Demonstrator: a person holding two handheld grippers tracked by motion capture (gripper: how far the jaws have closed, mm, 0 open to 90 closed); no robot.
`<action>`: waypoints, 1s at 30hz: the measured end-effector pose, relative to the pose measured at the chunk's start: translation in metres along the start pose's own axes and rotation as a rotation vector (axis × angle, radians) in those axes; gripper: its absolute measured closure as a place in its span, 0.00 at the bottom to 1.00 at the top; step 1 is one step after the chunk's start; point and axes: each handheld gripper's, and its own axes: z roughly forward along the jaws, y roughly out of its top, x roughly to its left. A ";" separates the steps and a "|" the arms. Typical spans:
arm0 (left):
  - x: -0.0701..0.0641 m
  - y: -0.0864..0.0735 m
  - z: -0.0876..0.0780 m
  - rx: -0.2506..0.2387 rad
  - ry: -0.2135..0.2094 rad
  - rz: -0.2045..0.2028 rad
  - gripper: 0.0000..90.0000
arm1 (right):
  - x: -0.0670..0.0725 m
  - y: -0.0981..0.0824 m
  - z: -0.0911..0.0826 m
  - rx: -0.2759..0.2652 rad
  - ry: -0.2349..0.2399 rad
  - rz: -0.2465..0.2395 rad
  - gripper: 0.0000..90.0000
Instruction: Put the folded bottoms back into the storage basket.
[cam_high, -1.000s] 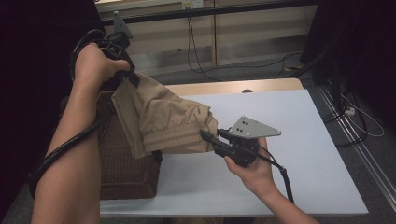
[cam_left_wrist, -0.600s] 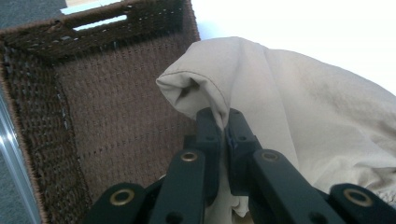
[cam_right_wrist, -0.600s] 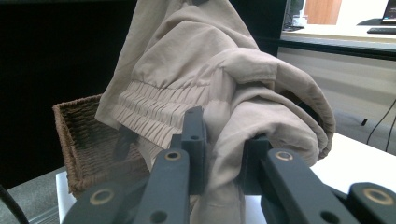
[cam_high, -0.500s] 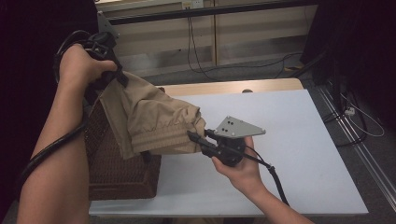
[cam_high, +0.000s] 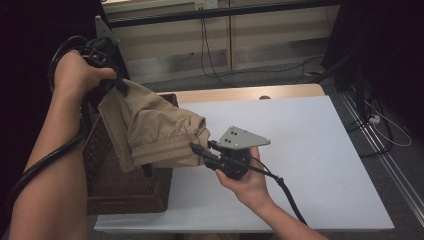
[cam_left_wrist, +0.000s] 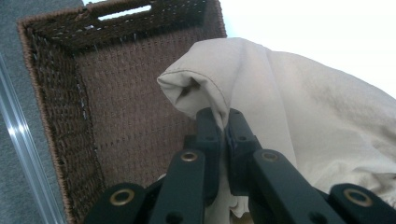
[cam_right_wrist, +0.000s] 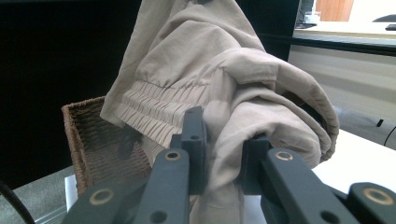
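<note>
Above the table, a crumpled beige fabric garment with a gathered elastic band is held in the air between both grippers. The left gripper is raised at the far left of the high view, and a folded hem of the cloth is pinched tightly between its two black jaws, as is seen in the left gripper view. The right gripper, topped by its grey three-cornered plate, is held lower and nearer the middle of the table, and its jaws are closed on a thick fold of the same garment. Between the two grips the fabric hangs in loose folds, with the ribbed band turned towards the right gripper.

Below and partly behind the garment, a dark brown rectangular woven wicker basket is set at the left edge of the white table top. The cloth's lower edge is seen over the basket's open top; whether it touches the rim cannot be told. A cut-out handle is seen in the basket's far wall.
</note>
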 end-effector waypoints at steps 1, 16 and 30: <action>0.001 0.000 0.000 -0.002 0.002 0.001 0.96 | 0.001 0.000 0.001 0.000 0.002 0.000 0.86; 0.012 -0.002 0.001 -0.001 0.009 -0.008 0.96 | 0.005 -0.002 0.012 0.008 0.015 -0.001 0.86; 0.024 -0.006 0.001 0.000 0.010 -0.024 0.96 | 0.011 -0.002 0.022 0.015 0.033 -0.005 0.86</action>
